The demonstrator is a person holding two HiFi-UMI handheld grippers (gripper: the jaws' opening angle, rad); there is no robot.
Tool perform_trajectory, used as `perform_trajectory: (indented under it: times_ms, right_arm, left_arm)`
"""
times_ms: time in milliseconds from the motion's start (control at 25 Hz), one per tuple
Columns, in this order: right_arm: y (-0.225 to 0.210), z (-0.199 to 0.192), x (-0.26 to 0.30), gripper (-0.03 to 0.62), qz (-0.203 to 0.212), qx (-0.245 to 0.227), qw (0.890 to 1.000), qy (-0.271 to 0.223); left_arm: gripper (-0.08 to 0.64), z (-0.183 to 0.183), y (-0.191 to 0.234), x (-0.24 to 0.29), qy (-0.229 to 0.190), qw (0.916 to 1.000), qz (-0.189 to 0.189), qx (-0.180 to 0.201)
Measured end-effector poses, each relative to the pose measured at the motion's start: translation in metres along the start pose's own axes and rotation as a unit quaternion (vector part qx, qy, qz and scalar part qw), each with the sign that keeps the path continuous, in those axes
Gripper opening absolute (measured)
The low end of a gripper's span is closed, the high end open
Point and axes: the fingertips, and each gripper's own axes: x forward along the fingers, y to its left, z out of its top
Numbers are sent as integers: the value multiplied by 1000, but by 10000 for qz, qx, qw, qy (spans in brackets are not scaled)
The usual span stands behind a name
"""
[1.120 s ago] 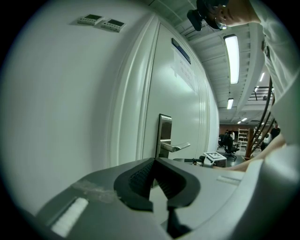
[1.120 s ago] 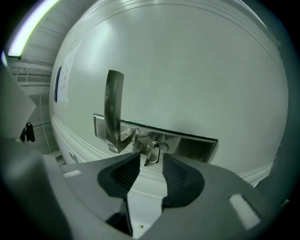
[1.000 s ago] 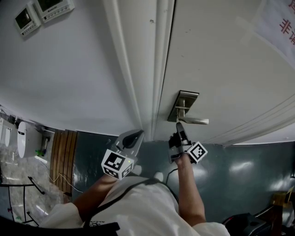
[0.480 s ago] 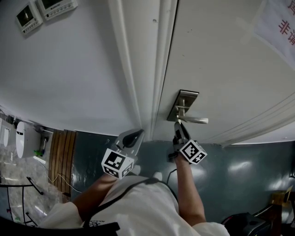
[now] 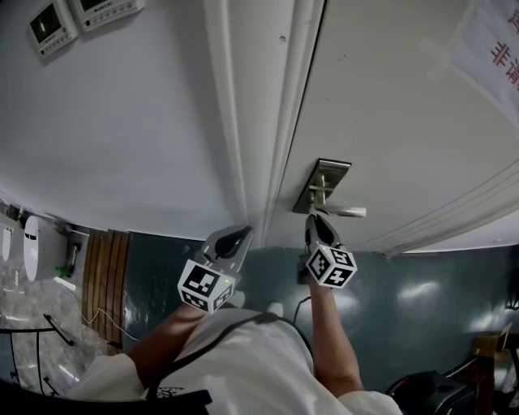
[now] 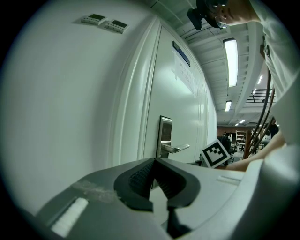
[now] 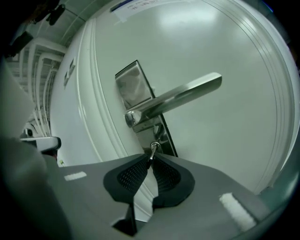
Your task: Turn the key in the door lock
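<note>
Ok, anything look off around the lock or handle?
Nothing stands out. The key sits in the plate below the handle. The right gripper, whose jaws have just been closing, pinches it. The plate looks straight and undamaged.

Counted are: one door [image 5: 389,97] | one lever handle [image 5: 345,212] | one lock plate [image 5: 331,170] | one key [image 7: 153,148] | two control panels [image 5: 50,31] [image 5: 107,10] on the wall [image 5: 122,121] | one notice [image 5: 495,49] on the door.

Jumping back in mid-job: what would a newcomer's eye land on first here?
The right gripper has just been closing its jaws on the key in the lock, under the silver door handle. The left gripper hangs shut and empty by the door frame.
</note>
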Motion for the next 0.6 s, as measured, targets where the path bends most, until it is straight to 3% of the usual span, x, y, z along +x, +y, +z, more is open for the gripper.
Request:
perform_trajectory:
  times_ms: [160, 360, 480, 600]
  right_arm:
    - [2, -1, 0, 40, -295, -832, 9960, 144]
    - [3, -1, 0, 43, -633, -1761, 9819, 307]
    - [7, 0, 1, 43, -795, -2321, 9688, 359]
    - [10, 0, 2, 43, -948, -3083, 9454, 460]
  left_arm:
    - [5, -1, 1, 0, 4, 10000, -69, 7]
    - [5, 2, 2, 1, -21, 9999, -164, 37]
    - [5, 2, 2, 0, -24, 9997, -219, 51]
    - [5, 2, 3, -1, -17, 9997, -257, 61]
